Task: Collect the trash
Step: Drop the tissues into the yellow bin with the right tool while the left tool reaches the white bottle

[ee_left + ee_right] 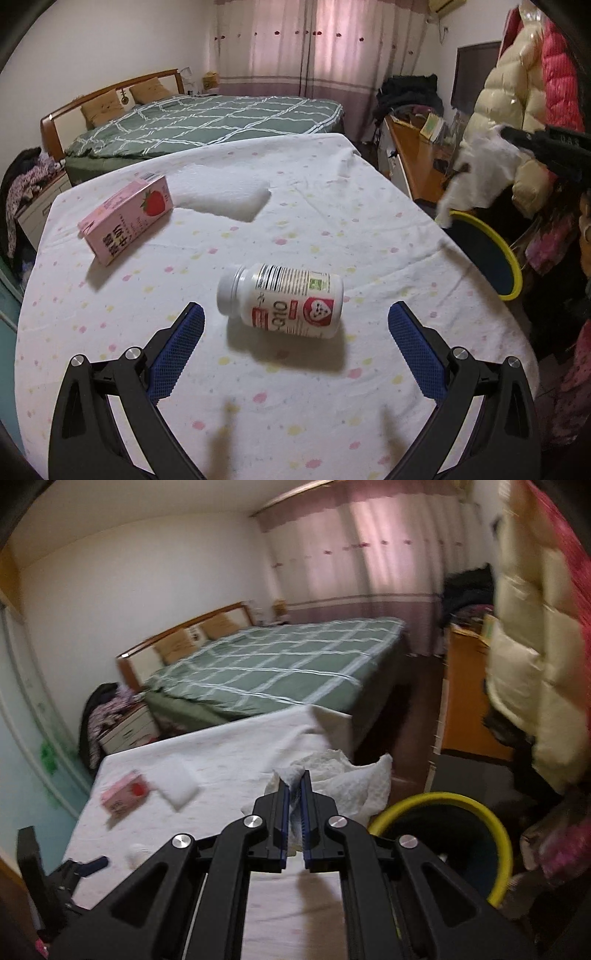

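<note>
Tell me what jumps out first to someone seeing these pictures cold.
A white plastic supplement bottle lies on its side on the dotted white tablecloth, just ahead of the open left gripper. The right gripper pinches a crumpled white paper towel beside the yellow-rimmed dark bin.

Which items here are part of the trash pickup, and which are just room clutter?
Job: crumpled tissue clamped in right gripper; yellow-rimmed bin; white bottle before open left gripper; pink carton.
Bystanders: bed, hanging coats, folded white cloth.
</note>
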Available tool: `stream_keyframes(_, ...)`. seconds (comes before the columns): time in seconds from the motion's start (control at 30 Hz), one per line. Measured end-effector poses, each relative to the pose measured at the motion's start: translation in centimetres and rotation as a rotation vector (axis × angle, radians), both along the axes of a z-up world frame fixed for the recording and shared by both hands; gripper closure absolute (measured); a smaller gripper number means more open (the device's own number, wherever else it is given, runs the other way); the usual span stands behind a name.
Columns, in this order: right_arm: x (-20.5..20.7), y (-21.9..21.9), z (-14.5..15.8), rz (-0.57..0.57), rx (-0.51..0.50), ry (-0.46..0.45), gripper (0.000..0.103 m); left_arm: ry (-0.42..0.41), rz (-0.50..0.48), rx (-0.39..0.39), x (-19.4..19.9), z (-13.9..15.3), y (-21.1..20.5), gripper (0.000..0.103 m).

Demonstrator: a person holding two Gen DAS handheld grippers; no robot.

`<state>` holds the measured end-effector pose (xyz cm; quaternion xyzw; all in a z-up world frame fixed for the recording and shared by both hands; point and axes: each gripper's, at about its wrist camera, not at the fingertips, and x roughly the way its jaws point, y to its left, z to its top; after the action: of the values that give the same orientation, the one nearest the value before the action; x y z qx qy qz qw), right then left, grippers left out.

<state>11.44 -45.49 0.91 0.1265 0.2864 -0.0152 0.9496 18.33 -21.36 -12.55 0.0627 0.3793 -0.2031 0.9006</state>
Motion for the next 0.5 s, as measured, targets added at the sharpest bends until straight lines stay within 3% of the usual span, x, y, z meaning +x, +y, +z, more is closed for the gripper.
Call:
stream_keyframes(0.37,1.4,-8.5,-6.8,-0.185,0.026,0.138,0.097,0.014,-0.012,0.057,1.9,-0.2,-0.3,0.005)
stream_keyframes(0.47,1.6,-9.5,-8.6,-0.227,0.02,0.183,0.089,0.021,-0.027,0.078,2.3,-0.6,-0.4,0.005)
stream_keyframes(0.5,1.6,-9.8,-9.0,-0.241,0.021,0.192,0.079,0.026,-0.034,0.084,2.5,-0.7,-0.4,0.005)
